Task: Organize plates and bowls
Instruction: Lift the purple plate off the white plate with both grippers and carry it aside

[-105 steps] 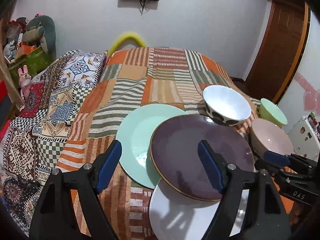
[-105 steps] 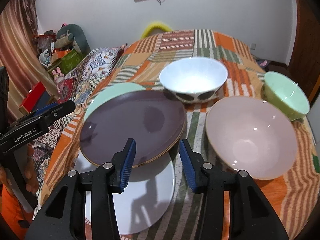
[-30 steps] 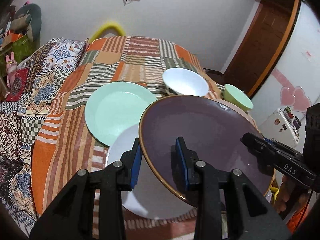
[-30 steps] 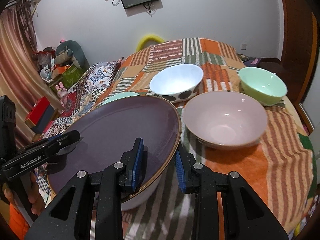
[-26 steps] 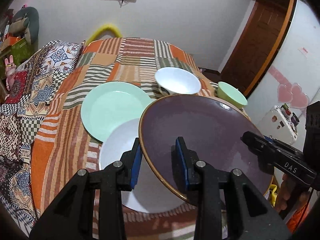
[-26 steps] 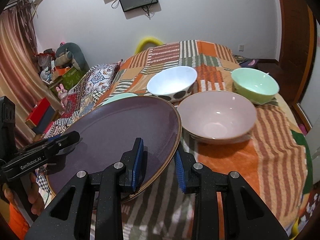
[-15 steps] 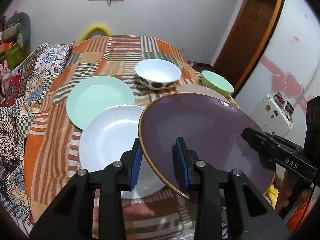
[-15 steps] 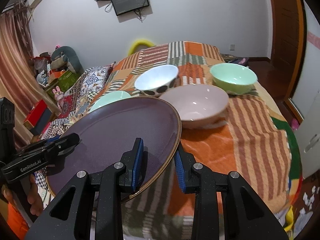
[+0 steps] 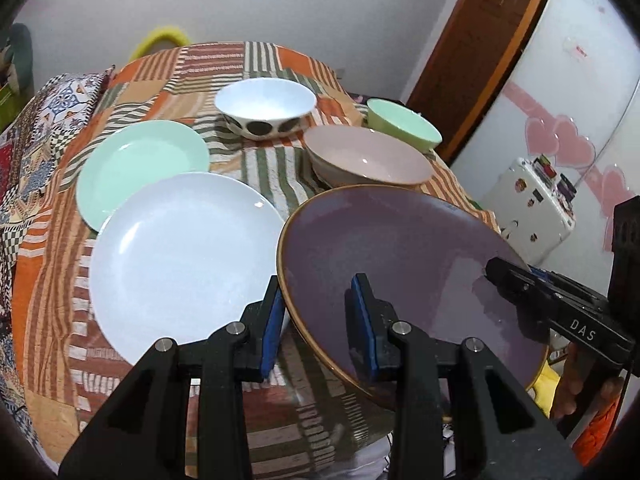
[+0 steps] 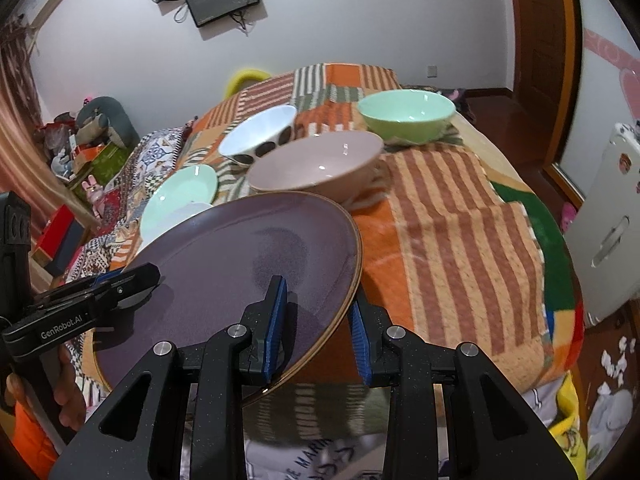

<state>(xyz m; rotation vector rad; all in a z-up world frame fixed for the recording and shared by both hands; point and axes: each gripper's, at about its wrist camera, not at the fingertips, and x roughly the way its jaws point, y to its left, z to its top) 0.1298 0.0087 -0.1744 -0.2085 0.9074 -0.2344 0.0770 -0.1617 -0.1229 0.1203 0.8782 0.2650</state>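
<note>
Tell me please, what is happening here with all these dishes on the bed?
A person holds a purple plate in the air with both grippers, the left gripper and the right gripper each clamped on its rim. On the patchwork blanket lie a white plate, a mint plate and three bowls: spotted white, pink, green.

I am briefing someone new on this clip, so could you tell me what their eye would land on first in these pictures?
The big purple plate dominates, held tilted above the patchwork bedspread, with the left gripper and the right gripper each clamped on an opposite edge. Beside it on the bedspread lie a white plate and a mint plate. Behind sit three bowls: spotted white, pink, green.
</note>
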